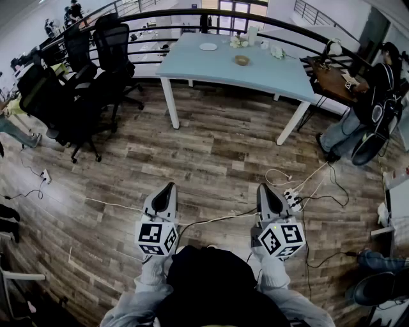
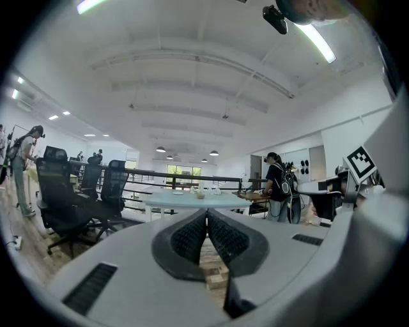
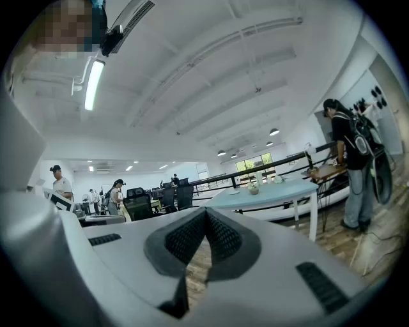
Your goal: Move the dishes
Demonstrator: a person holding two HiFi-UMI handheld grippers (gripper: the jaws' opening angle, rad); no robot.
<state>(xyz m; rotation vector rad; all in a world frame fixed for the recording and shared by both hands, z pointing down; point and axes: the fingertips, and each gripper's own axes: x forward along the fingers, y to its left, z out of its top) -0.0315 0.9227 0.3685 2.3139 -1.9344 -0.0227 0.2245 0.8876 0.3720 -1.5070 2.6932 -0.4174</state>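
Observation:
A light blue table [image 1: 255, 73] stands far ahead across the wooden floor. On it lie a white plate [image 1: 208, 46] and a small brown bowl [image 1: 241, 60], with white items [image 1: 239, 41] behind them. My left gripper [image 1: 169, 188] and right gripper [image 1: 266, 188] are held level near my body, well short of the table. Both are shut with nothing between the jaws. The table [image 2: 192, 199] shows small and distant in the left gripper view, and the table [image 3: 271, 190] with the bowl [image 3: 254, 190] in the right gripper view.
Black office chairs [image 1: 96, 70] stand at the left by a dark railing [image 1: 192, 14]. A person with a backpack [image 1: 374, 96] stands at the right beside a brown desk [image 1: 332, 80]. A power strip [image 1: 293, 198] and cables [image 1: 319, 185] lie on the floor near my right gripper.

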